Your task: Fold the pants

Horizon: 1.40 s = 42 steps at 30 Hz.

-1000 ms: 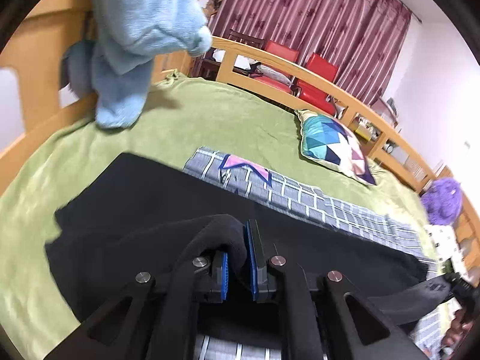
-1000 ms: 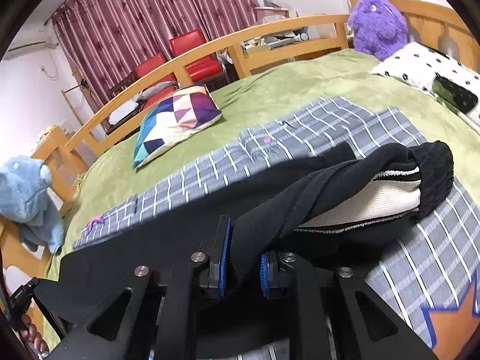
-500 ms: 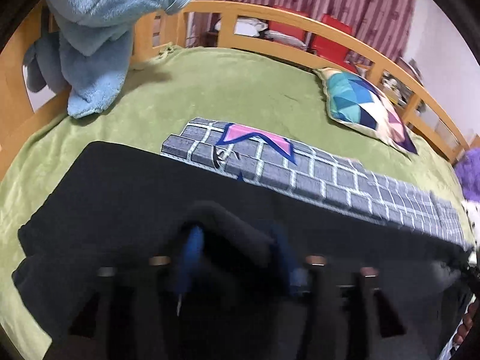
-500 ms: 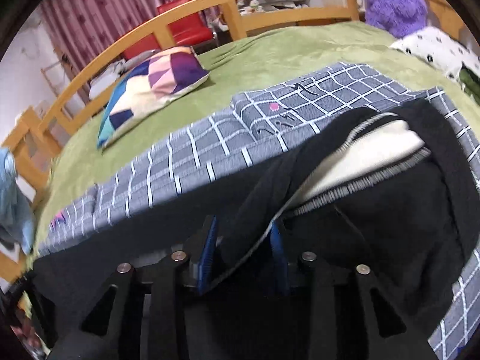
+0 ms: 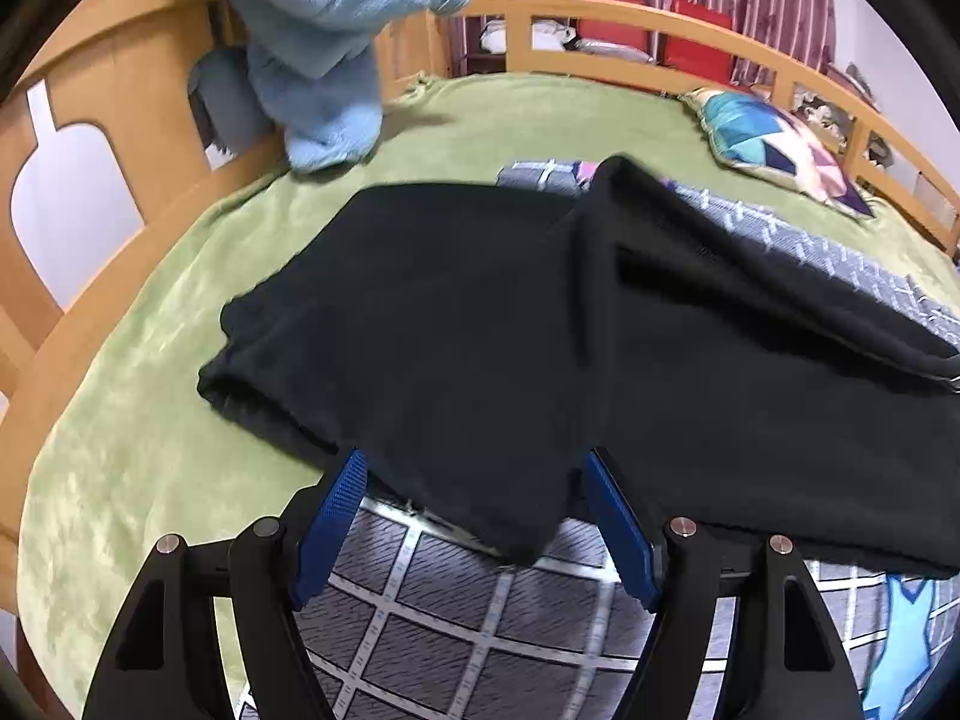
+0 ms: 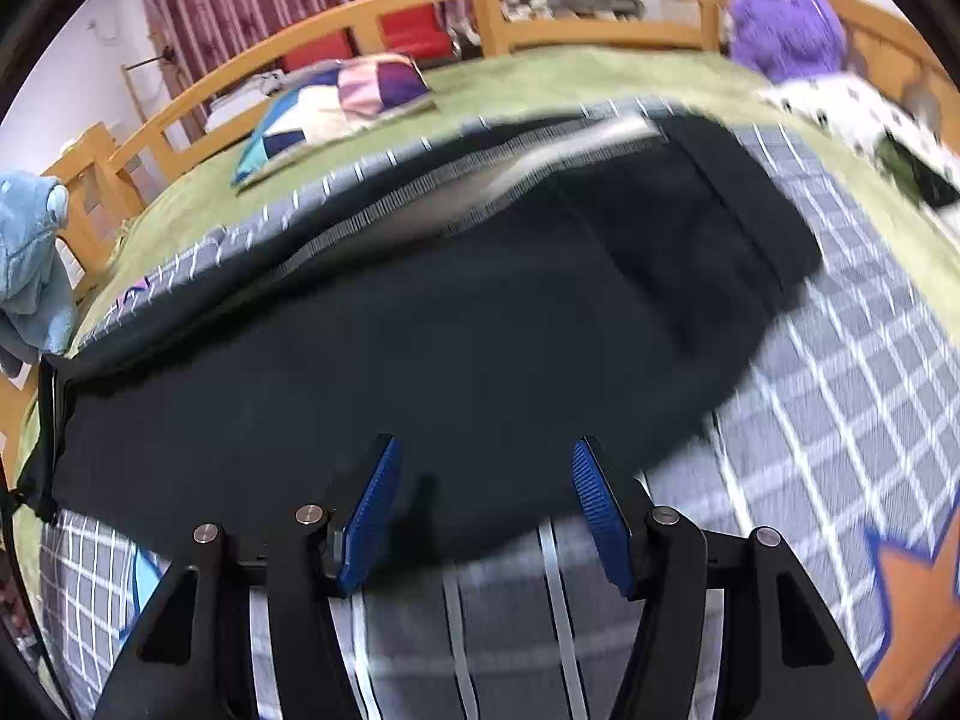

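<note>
Both claws stood apart and empty when I looked: my left gripper [image 5: 474, 516] and right gripper [image 6: 483, 510] hung over the black pants [image 5: 540, 330], folded lengthwise on the checked blanket [image 6: 840, 396]. I judged the loose layers might slide askew if I nudged them.

Left gripper [image 5: 474, 516], blue-padded, jaws spread wide over black fabric pants [image 5: 540, 348] lying folded across grey checked blanket [image 5: 456, 624] on green fleece bedspread [image 5: 150, 420]. Light-blue plush toy [image 5: 318, 48] against wooden bed rail [image 5: 120, 120].
</note>
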Each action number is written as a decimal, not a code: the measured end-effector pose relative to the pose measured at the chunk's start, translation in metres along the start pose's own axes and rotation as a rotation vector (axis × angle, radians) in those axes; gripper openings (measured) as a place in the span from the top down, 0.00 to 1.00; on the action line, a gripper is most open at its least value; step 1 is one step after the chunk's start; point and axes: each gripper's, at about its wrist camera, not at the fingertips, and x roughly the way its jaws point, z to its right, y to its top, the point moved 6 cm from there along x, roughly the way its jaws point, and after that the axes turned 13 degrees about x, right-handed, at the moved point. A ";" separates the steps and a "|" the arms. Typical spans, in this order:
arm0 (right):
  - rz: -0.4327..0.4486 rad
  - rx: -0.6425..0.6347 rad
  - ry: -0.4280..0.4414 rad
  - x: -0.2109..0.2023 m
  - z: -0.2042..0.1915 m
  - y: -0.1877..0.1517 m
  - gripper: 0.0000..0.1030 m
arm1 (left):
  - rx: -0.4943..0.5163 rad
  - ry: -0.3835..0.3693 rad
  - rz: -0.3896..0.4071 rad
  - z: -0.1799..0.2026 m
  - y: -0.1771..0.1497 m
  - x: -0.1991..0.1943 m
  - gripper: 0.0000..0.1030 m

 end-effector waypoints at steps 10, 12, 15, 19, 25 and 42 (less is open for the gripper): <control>-0.049 0.106 -0.039 -0.011 0.021 -0.041 0.43 | 0.141 0.081 -0.010 0.038 0.040 0.059 0.80; -0.044 0.109 -0.049 -0.009 0.020 -0.039 0.43 | 0.082 0.062 0.017 0.020 0.062 0.067 0.93; -0.042 0.106 -0.069 -0.004 0.016 -0.033 0.43 | -0.009 0.151 0.075 -0.020 0.103 0.065 0.94; -0.023 0.086 -0.082 -0.006 0.013 -0.027 0.43 | -0.116 0.068 0.093 -0.054 0.149 0.053 0.80; -0.019 0.084 -0.063 -0.007 0.009 -0.028 0.43 | -0.041 0.137 0.121 -0.046 0.139 0.024 0.29; -0.034 0.125 0.047 -0.016 0.021 -0.031 0.40 | -0.143 -0.301 -0.005 0.037 -0.013 -0.008 0.23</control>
